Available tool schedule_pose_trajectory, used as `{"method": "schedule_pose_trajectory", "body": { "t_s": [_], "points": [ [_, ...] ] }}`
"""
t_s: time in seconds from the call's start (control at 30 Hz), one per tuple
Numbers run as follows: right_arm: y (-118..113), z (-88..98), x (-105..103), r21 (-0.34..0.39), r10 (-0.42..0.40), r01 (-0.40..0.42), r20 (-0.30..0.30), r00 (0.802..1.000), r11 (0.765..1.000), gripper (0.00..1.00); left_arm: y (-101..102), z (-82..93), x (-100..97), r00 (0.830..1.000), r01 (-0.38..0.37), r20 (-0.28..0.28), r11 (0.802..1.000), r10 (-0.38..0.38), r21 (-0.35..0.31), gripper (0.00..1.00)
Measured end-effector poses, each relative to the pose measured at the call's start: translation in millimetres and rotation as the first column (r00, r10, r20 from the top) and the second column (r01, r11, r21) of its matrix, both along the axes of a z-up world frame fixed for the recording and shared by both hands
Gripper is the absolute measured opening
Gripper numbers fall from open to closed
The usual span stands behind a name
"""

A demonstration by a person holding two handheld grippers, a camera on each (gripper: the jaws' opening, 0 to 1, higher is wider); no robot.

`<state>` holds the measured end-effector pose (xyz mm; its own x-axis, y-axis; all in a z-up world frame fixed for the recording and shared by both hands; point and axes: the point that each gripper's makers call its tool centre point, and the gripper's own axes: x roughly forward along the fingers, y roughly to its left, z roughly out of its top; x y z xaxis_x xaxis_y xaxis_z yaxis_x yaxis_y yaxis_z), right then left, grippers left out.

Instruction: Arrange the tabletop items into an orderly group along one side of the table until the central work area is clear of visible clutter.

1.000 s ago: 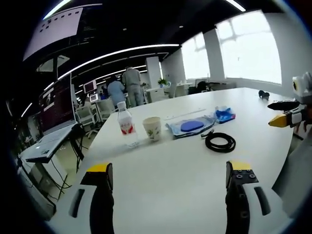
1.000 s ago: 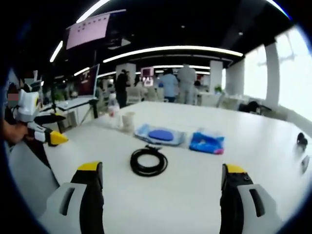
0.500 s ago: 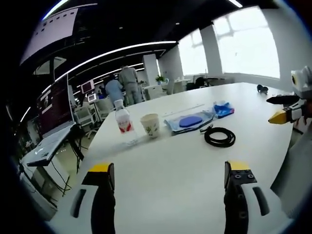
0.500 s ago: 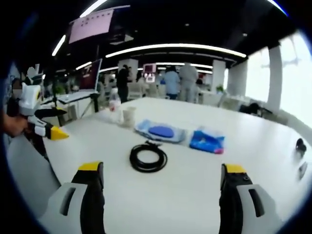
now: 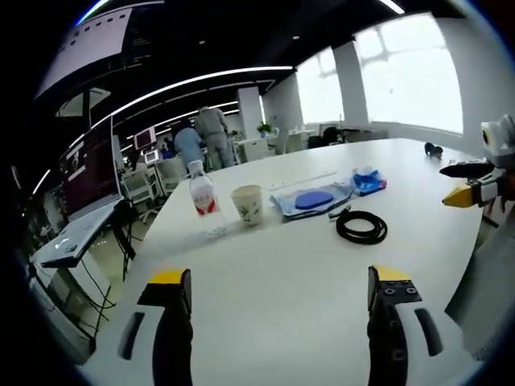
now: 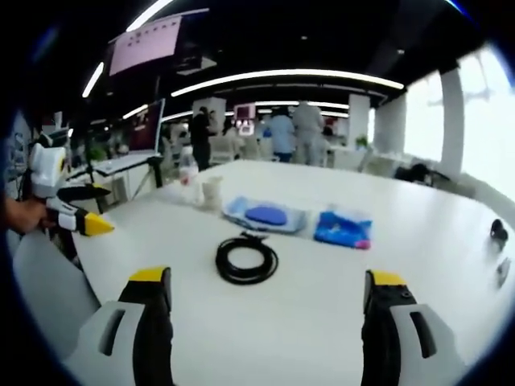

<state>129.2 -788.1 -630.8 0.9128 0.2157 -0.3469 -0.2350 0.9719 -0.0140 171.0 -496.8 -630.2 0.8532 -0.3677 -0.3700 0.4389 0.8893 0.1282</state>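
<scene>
Both hand-held grippers, left and right, were wide open and empty above the white counter. The coiled black cable lay centrally; beyond it were a blue-disc pouch, blue packet, paper cup and water bottle.

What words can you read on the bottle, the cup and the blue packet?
None can be read.
Bottle: red label, print too blurred.
Cup: a small dark pattern, too small to tell.
Blue packet: print blurred.
Hanging board: faint lines, unreadable.
</scene>
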Motion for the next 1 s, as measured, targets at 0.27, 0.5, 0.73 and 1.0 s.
{"method": "schedule_pose_trajectory", "body": {
  "t_s": [0.27, 0.5, 0.73, 1.0],
  "points": [
    [0.4, -1.9, -0.6, -0.004, 0.000, 0.000, -0.010, 1.000, 1.000, 0.98, 0.0, 1.2, 0.1, 1.000, -0.002, 0.004, 1.000, 0.002, -0.004, 0.88],
    [0.5, -3.8, -0.9, -0.007, 0.000, 0.000, -0.019, 1.000, 1.000, 0.97, 0.6, 0.8, -0.2, 1.000, -0.003, 0.002, 1.000, 0.003, -0.001, 0.87],
    [1.8, -4.6, -1.5, -0.010, 0.004, -0.004, -0.024, 1.000, 1.000, 0.97, 2.1, 1.9, 0.3, 1.000, -0.009, 0.007, 1.000, 0.009, -0.004, 0.87],
    [2.4, -6.5, -1.6, -0.010, 0.007, -0.008, -0.031, 0.999, 1.000, 0.97, 2.3, 3.6, 0.8, 1.000, -0.010, 0.015, 1.000, 0.011, -0.012, 0.87]
  ]
}}
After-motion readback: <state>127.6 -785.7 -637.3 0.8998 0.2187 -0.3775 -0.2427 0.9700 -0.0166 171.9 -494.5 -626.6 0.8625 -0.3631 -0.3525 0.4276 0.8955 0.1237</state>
